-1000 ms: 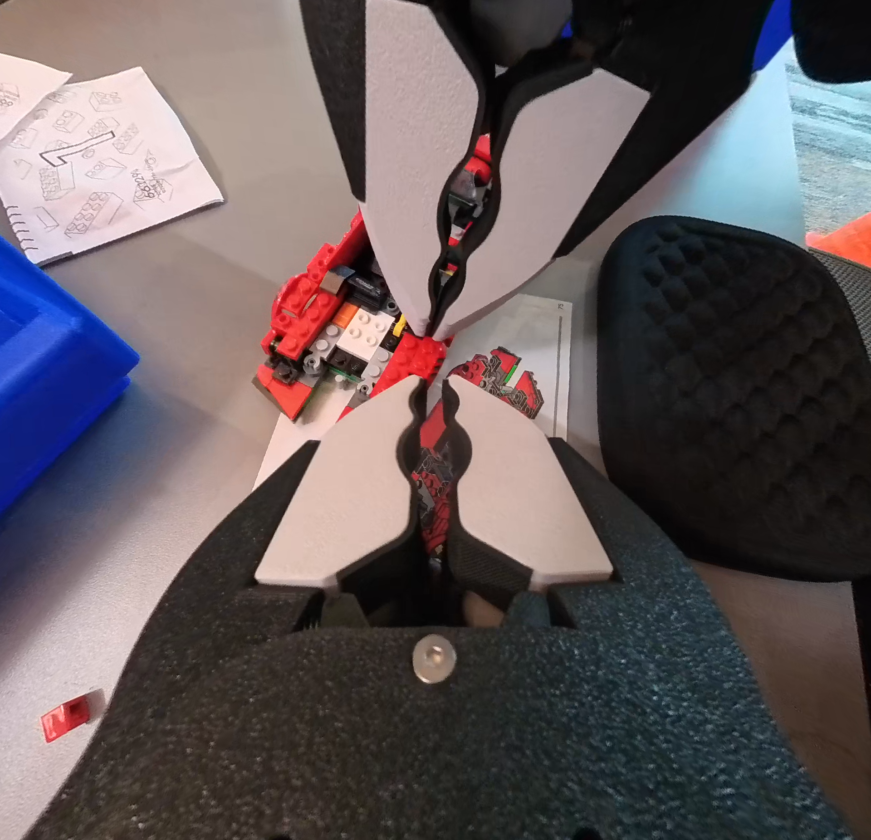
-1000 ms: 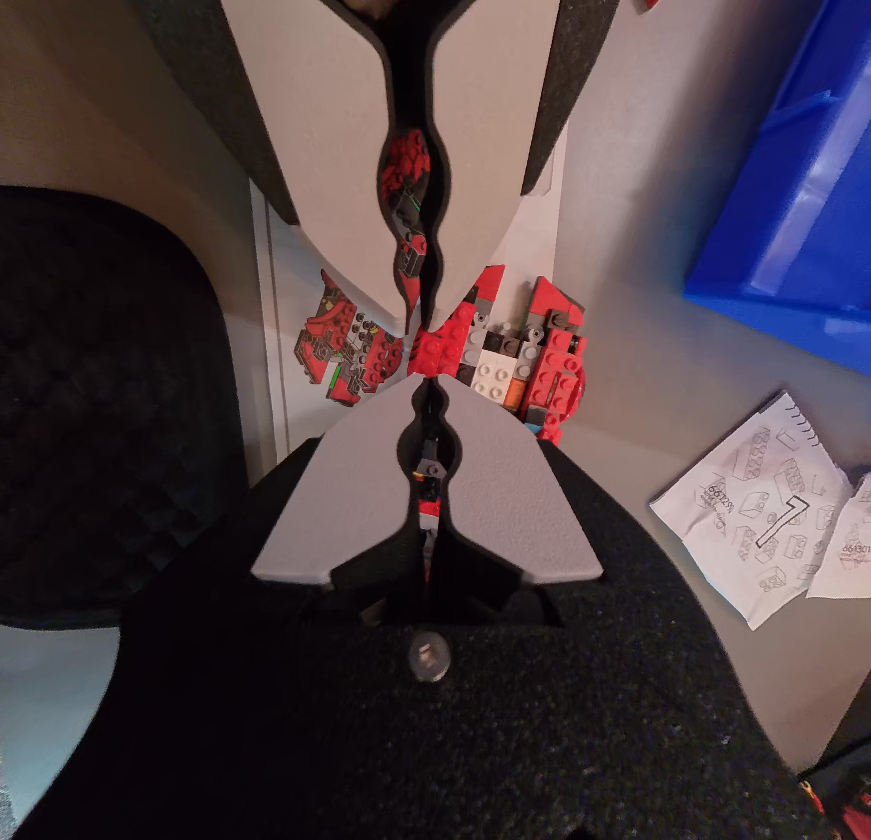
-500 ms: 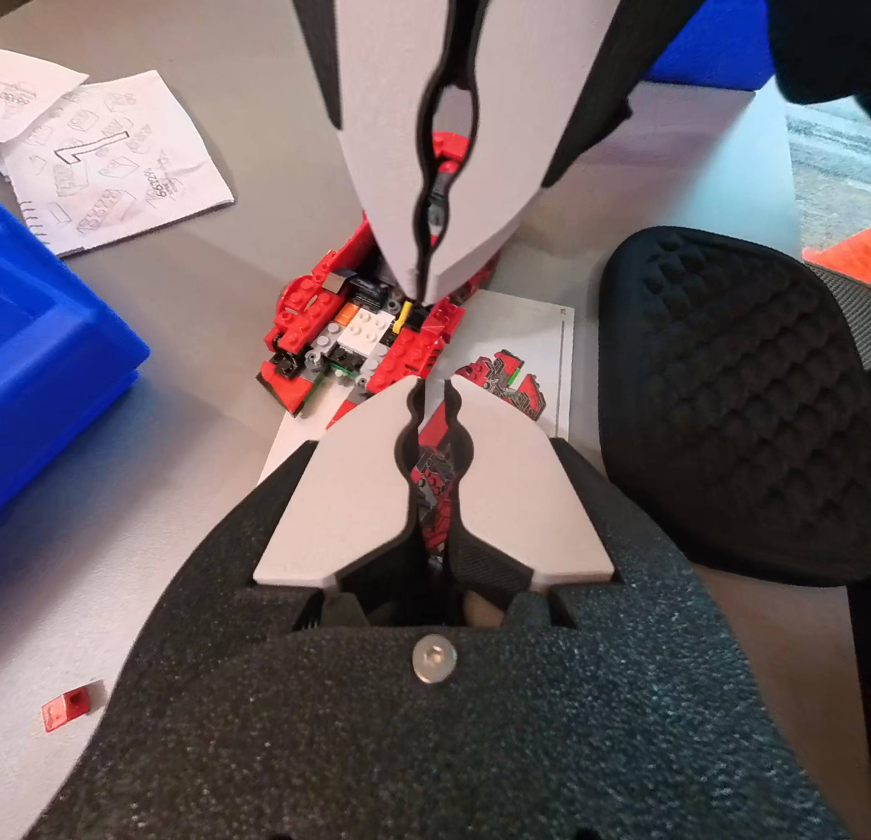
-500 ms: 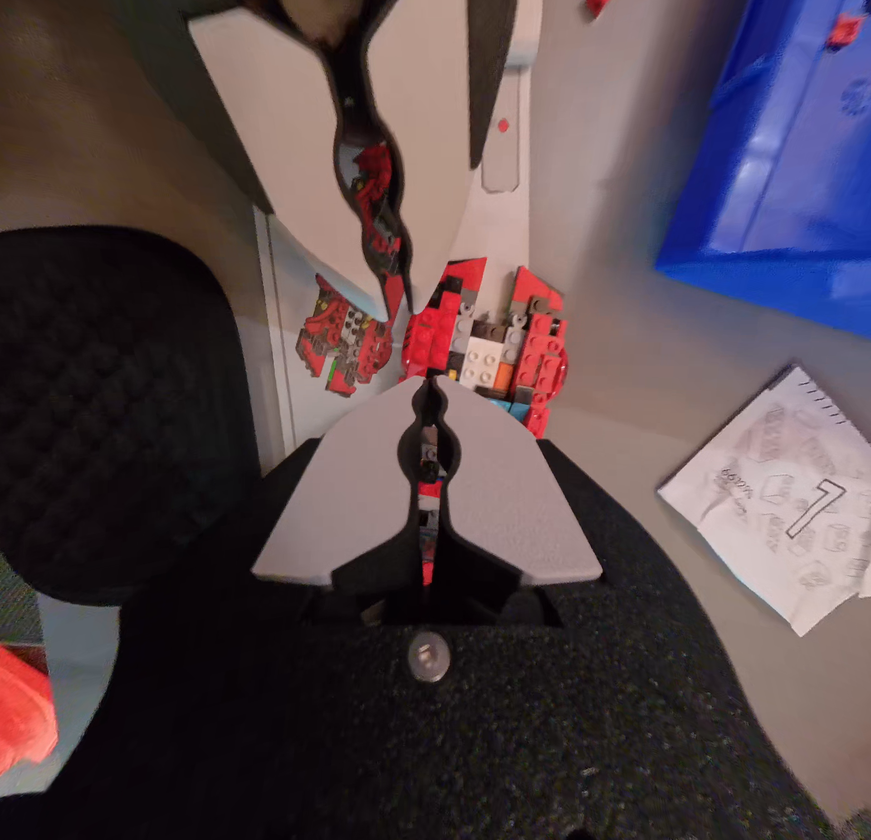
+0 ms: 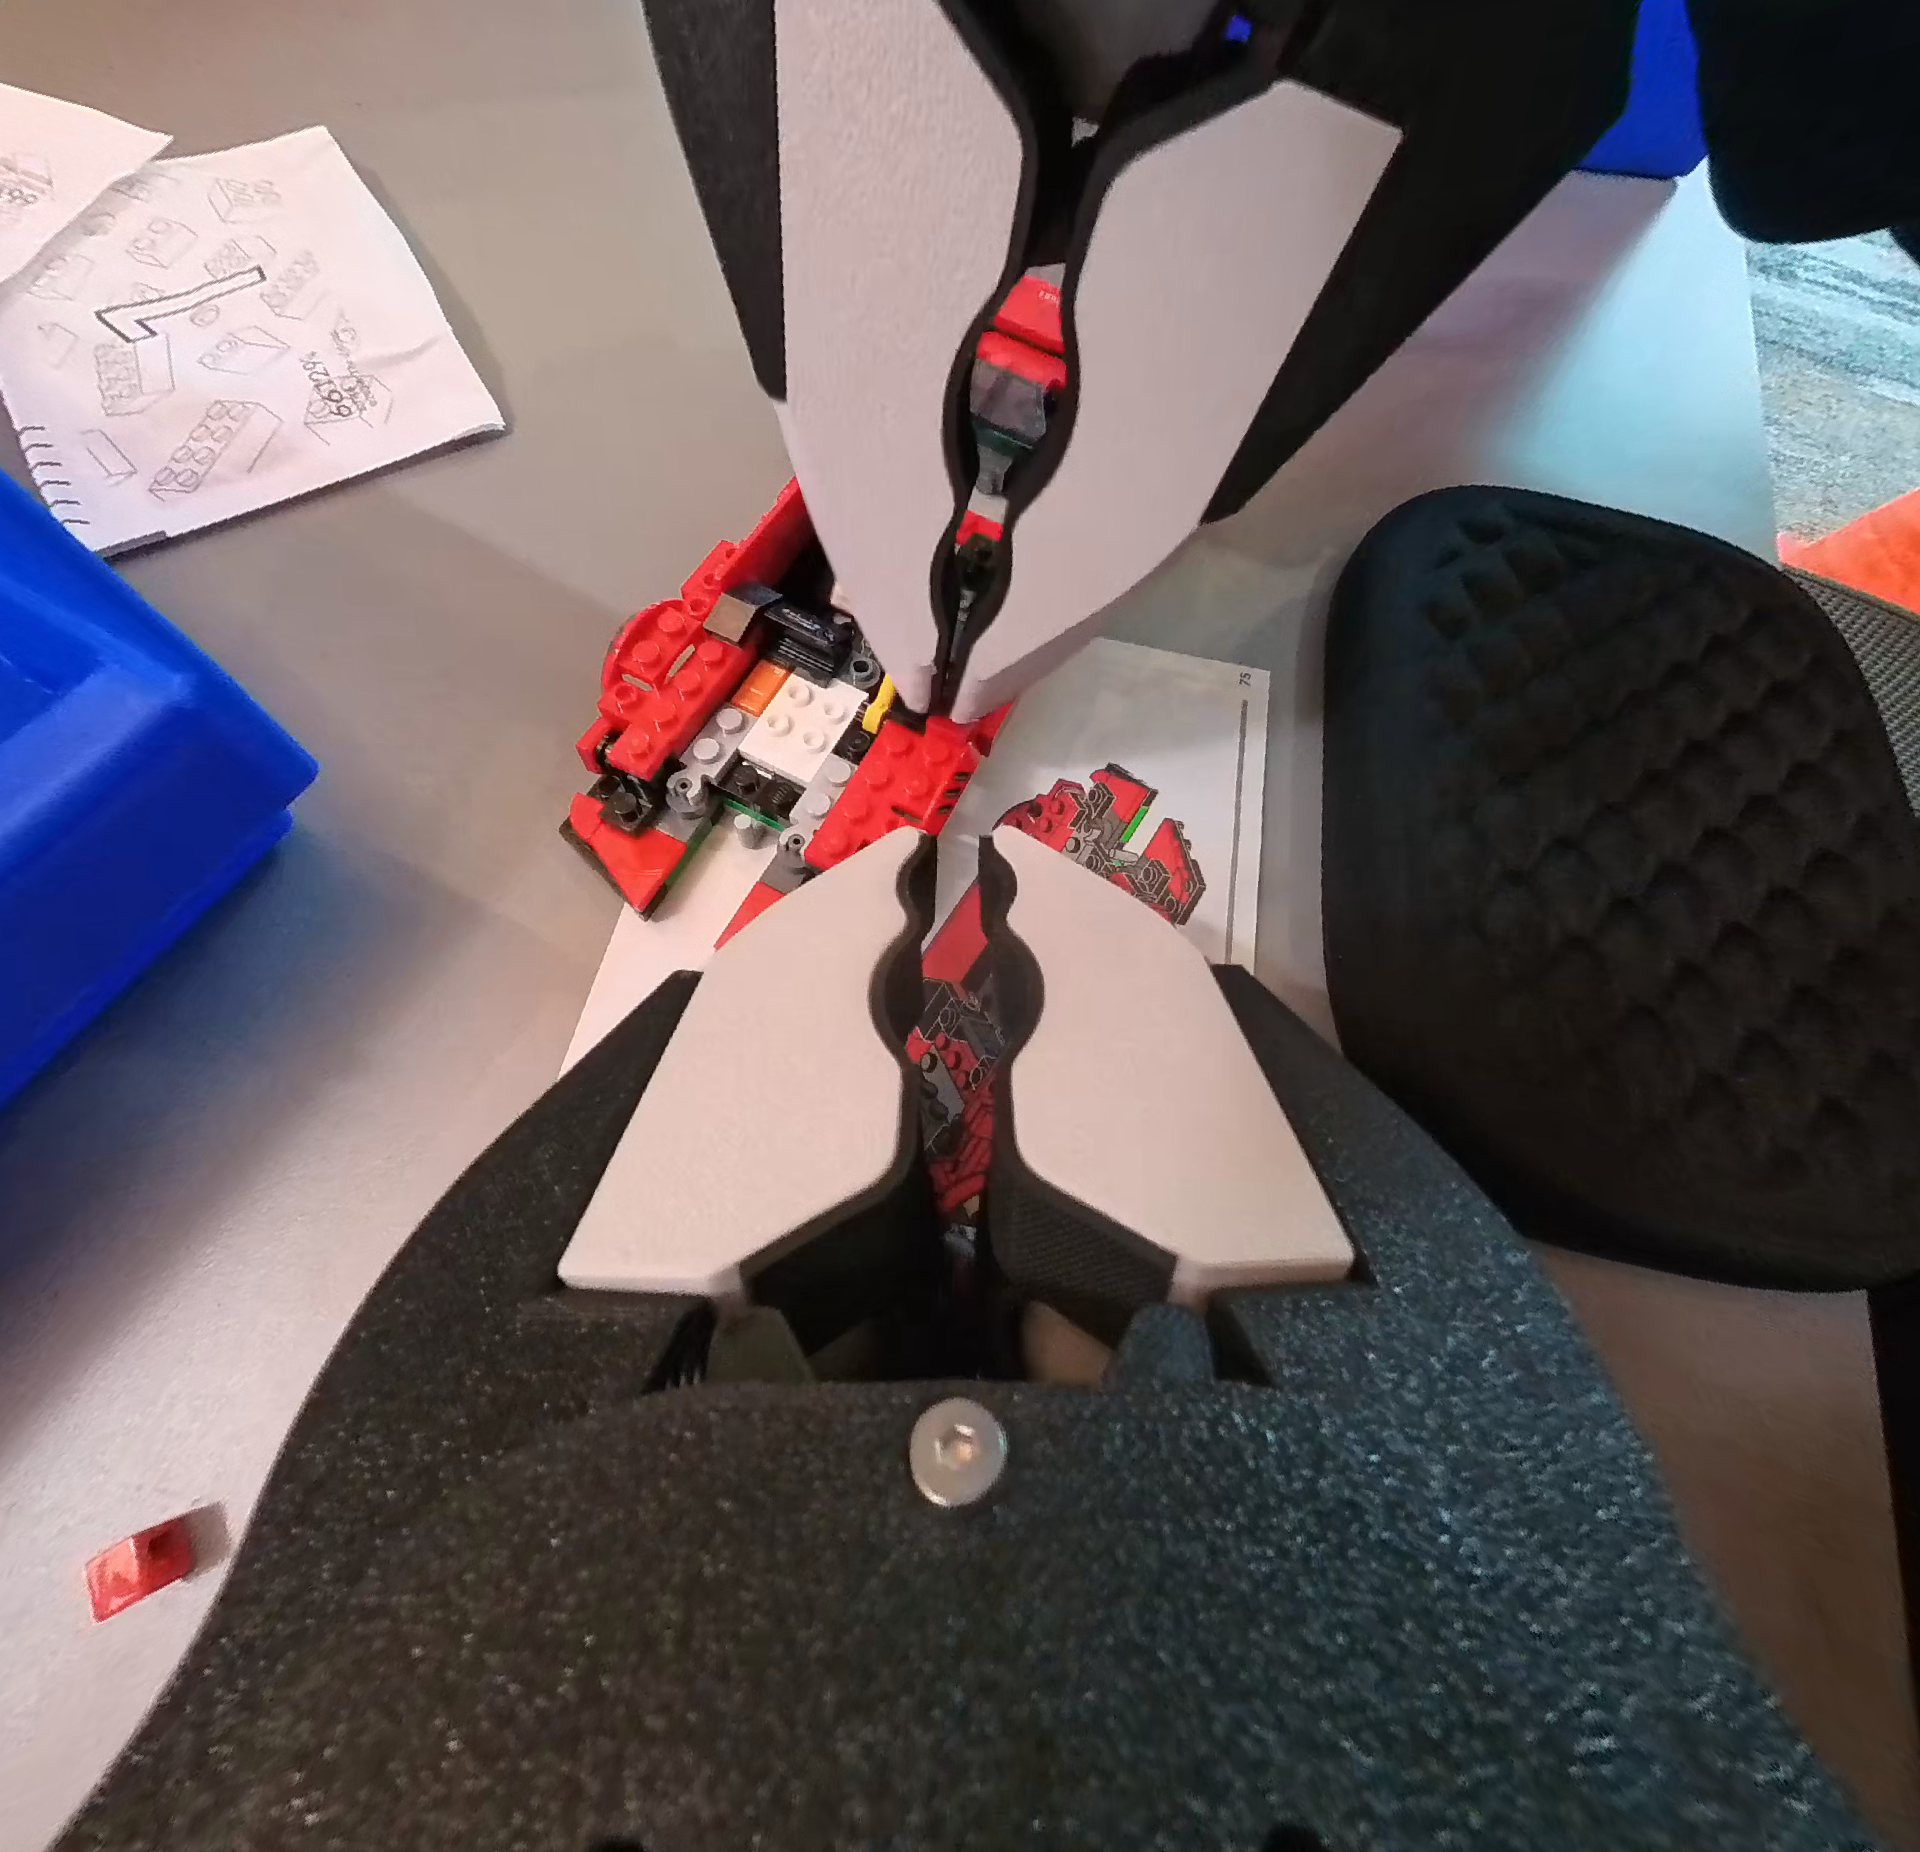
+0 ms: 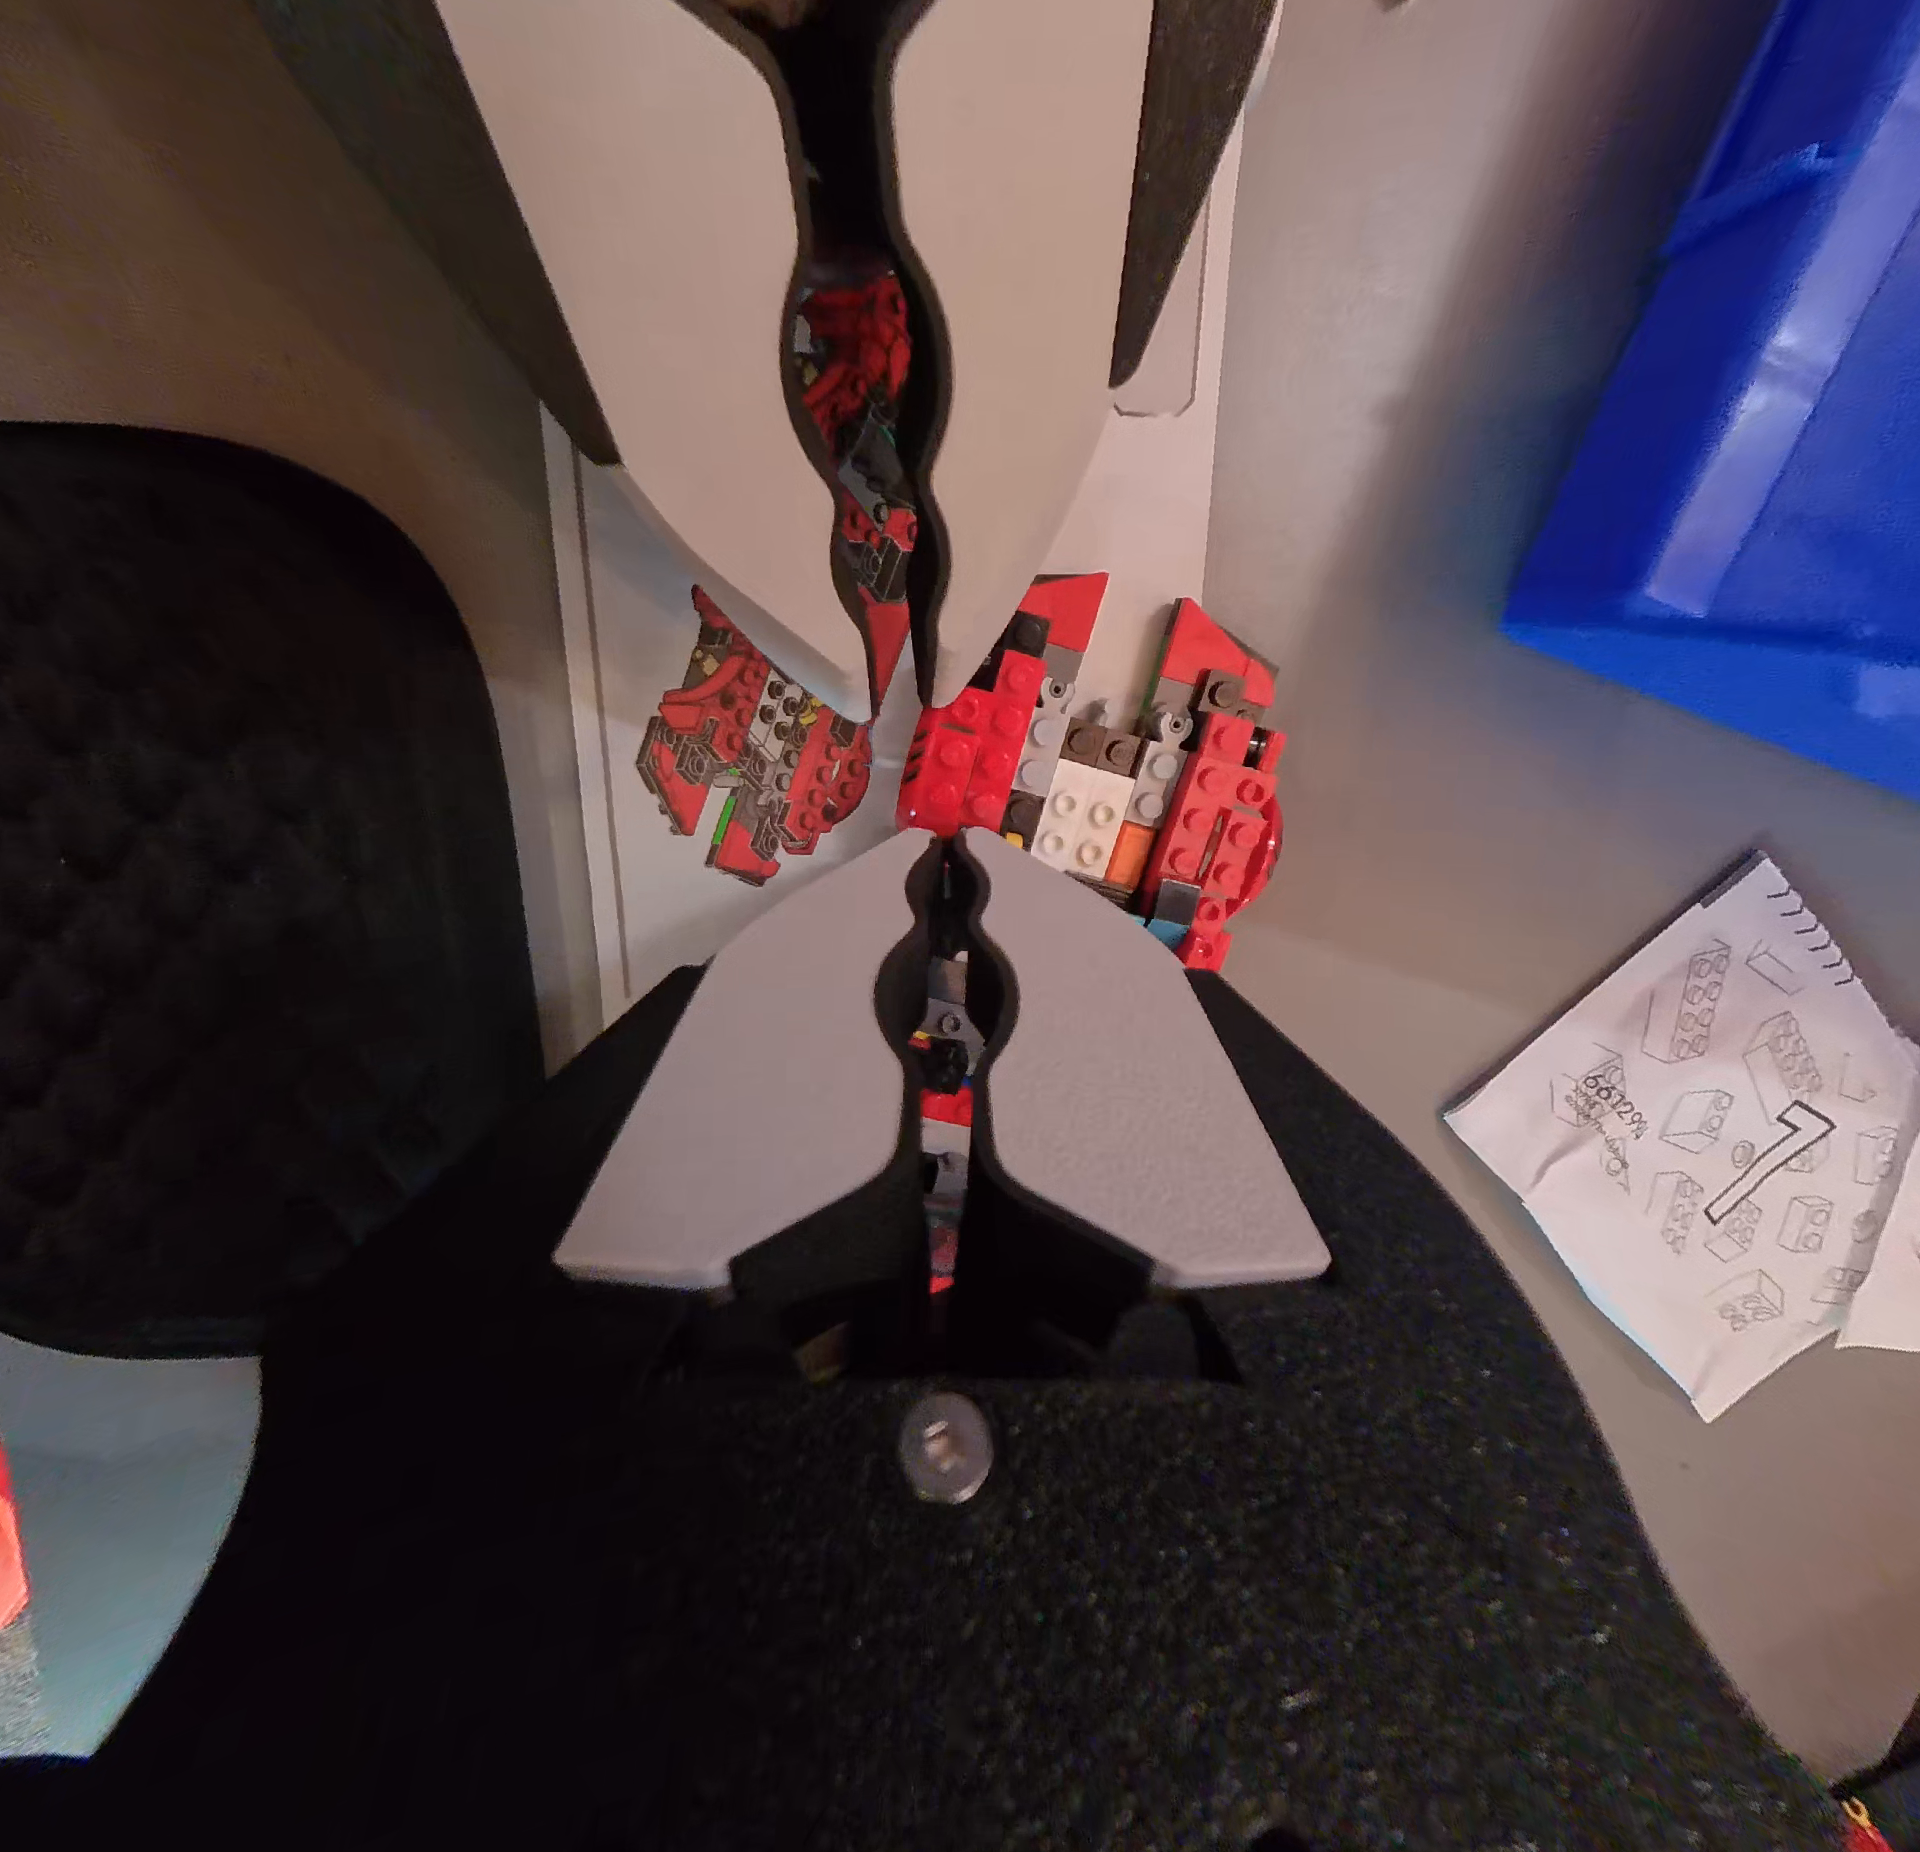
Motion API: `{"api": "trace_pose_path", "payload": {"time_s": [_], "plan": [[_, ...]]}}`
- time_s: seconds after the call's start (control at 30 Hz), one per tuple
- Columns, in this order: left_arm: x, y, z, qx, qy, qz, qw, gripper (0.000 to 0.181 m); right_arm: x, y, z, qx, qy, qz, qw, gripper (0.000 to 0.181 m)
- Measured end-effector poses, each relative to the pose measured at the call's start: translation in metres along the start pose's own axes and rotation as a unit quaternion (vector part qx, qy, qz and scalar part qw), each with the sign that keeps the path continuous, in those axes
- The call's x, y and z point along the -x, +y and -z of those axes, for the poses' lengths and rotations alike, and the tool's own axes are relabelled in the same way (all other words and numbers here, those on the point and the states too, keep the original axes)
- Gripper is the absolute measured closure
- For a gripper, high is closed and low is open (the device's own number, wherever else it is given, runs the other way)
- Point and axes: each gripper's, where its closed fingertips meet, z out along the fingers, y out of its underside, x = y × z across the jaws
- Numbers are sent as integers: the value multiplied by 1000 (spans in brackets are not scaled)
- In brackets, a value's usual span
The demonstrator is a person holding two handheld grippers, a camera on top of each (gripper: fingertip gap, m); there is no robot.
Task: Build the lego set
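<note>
Red lego model on the bench: right gripper, fingers together, has returned to its twelve-o'clock edge; left gripper, nearly closed and empty, hovers at six, pressing likely.

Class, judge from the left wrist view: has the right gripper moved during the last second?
Yes. The right gripper swung away over the Lego model, then returned to its red near edge.

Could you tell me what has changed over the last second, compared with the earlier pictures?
The right gripper lifted away half a second ago and has come back down, its shut tips again at the red plates of the lego model. The left gripper stayed nearly closed just short of the model's near edge. The model, instruction booklet, blue bin and loose red piece lie where they did.
</note>
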Motion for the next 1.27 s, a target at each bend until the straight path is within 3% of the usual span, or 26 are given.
{"api": "trace_pose_path", "payload": {"time_s": [0.27,0.37,0.53,0.7,0.8,1.07,1.27], "plan": [[-1,0,0,0,4,0,1000,174,1,0,-1,24,-9,-4,1000,180],[-2,-7,11,-36,18,10,999,172,0,1,2,15,-9,-8,1000,179],[22,-16,72,-107,-24,62,992,168,-1,-6,18,-52,-2,-40,998,167],[75,19,158,-116,-188,112,969,163,-12,-46,29,-137,12,-89,987,157],[85,32,186,-130,-221,138,957,164,-23,-72,16,-148,14,-110,983,156],[73,45,174,-127,-195,122,965,164,-70,-129,-48,-120,36,-210,970,160],[65,43,174,-146,-162,112,969,164,-82,-134,-71,-80,37,-239,967,160]]}}
